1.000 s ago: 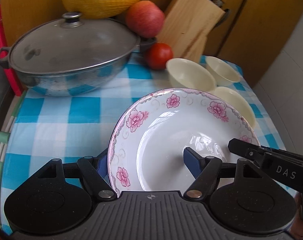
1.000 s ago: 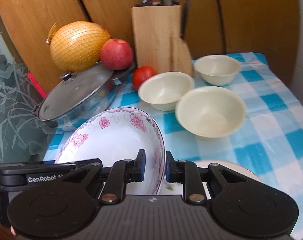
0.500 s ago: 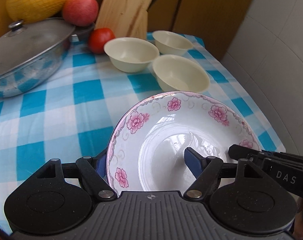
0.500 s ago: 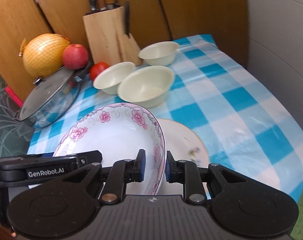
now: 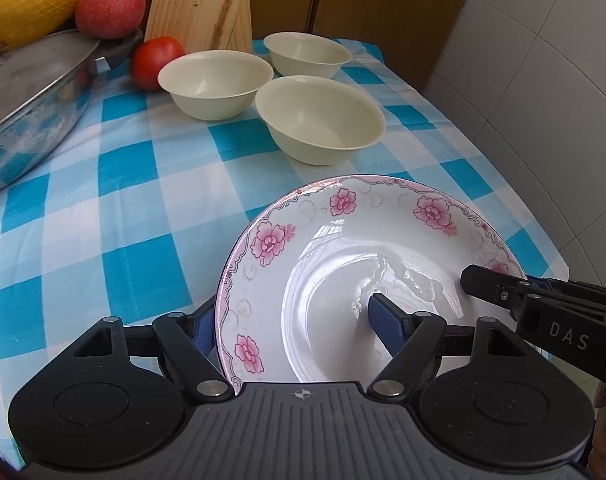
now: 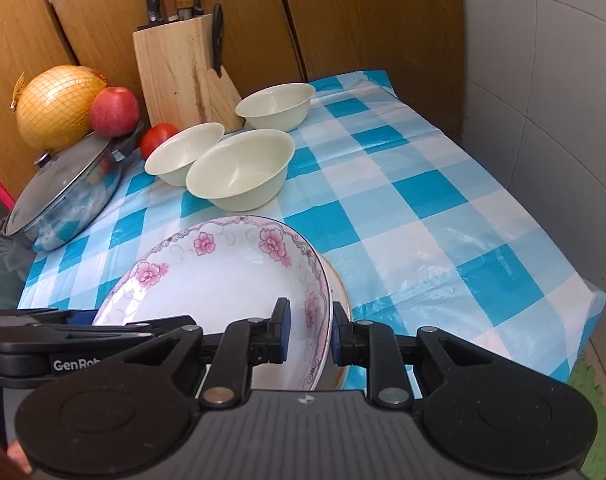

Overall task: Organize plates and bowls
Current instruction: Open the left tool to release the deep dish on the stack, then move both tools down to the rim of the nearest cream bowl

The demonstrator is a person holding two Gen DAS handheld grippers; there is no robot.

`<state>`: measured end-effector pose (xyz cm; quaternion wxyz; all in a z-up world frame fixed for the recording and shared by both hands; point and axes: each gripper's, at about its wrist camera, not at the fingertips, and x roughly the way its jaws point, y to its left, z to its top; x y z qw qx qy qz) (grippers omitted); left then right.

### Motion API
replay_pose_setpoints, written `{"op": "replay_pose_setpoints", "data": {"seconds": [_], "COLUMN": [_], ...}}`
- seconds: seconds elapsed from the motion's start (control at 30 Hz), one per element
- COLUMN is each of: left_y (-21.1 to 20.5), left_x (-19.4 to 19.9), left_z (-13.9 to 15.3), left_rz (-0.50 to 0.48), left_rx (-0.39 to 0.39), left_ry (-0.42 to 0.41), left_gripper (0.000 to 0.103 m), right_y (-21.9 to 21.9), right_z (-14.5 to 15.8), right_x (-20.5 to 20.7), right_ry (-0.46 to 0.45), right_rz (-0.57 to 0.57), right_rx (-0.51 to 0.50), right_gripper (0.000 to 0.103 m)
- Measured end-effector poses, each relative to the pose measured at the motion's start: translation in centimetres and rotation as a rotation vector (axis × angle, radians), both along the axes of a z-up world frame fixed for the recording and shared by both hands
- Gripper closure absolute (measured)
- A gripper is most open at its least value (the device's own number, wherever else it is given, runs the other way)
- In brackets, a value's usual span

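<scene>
A deep white plate with pink flowers (image 5: 343, 240) hangs tilted over the front of the checked table, held from both sides. My left gripper (image 5: 291, 322) straddles its left rim, one pad under the rim and the other against the inner wall. My right gripper (image 6: 309, 328) is shut on the plate's right rim (image 6: 319, 308). Right under it, a second plate (image 6: 340, 292) lies on the cloth, mostly hidden. Three cream bowls (image 6: 239, 168) (image 6: 183, 156) (image 6: 275, 104) stand apart in a cluster behind.
A lidded steel pot (image 6: 63, 188) sits at the left with an apple (image 6: 115, 112) and a netted pomelo (image 6: 55, 104) behind it. A tomato (image 6: 157, 138) and a knife block (image 6: 183, 68) stand at the back. The tiled wall (image 6: 543, 120) runs along the table's right edge.
Both grippers carried the flowered plate rightward and slightly down; it now hangs over the second plate. The pot slid toward the left of both views. Neither grip changed.
</scene>
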<state>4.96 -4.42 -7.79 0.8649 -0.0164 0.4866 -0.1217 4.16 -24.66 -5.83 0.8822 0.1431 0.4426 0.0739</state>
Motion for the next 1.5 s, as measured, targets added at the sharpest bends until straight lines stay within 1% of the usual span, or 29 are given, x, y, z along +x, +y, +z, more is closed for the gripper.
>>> {"op": "replay_pose_setpoints", "data": {"seconds": [0.07, 0.1, 0.13, 0.23, 0.33, 0.47, 0.7, 0.97, 1.1, 1.33, 1.4, 1.5], "left_y": [-0.1, -0.2, -0.3, -0.2, 0.3, 1.2, 2.4, 2.6, 2.4, 2.4, 2.4, 2.6], "left_x": [0.0, -0.1, -0.1, 0.0, 0.4, 0.9, 2.1, 4.9, 6.1, 8.1, 8.8, 9.7], "left_z": [0.2, 0.3, 0.5, 0.8, 0.9, 1.1, 1.9, 2.4, 2.4, 2.0, 1.9, 1.6], "left_rz": [-0.007, -0.014, -0.015, -0.008, 0.012, 0.044, 0.1, 0.165, 0.184, 0.216, 0.228, 0.248], "left_rx": [0.003, 0.002, 0.008, 0.016, 0.003, 0.003, -0.017, -0.048, -0.05, -0.056, -0.073, -0.119], "left_ry": [-0.009, -0.019, -0.029, -0.047, -0.041, -0.048, -0.058, -0.058, -0.056, -0.048, -0.039, -0.017], "left_gripper": [0.025, 0.027, 0.026, 0.025, 0.023, 0.022, 0.021, 0.019, 0.019, 0.018, 0.018, 0.018], "right_y": [0.0, -0.1, -0.2, -0.5, -0.8, -1.1, -1.5, 0.1, 0.8, 0.9, 1.0, 1.0], "right_z": [0.1, 0.2, 0.4, 0.4, -0.1, -0.1, 0.6, 1.9, 1.7, 1.1, 0.9, 0.5], "right_x": [0.1, 0.0, 0.0, 0.4, 1.0, 1.7, 2.6, 6.0, 8.1, 11.0, 11.7, 12.8], "right_ry": [-0.016, -0.038, -0.053, -0.05, -0.028, -0.025, -0.058, -0.098, -0.093, -0.077, -0.073, -0.058], "right_rz": [-0.012, -0.016, -0.019, -0.032, -0.041, -0.053, -0.074, -0.049, -0.047, -0.05, -0.051, -0.046], "right_rx": [-0.036, -0.047, -0.047, -0.039, -0.028, -0.012, 0.008, -0.001, -0.011, 0.013, 0.012, 0.026], "right_gripper": [0.083, 0.082, 0.082, 0.082, 0.082, 0.082, 0.082, 0.082, 0.082, 0.082, 0.082, 0.082]}}
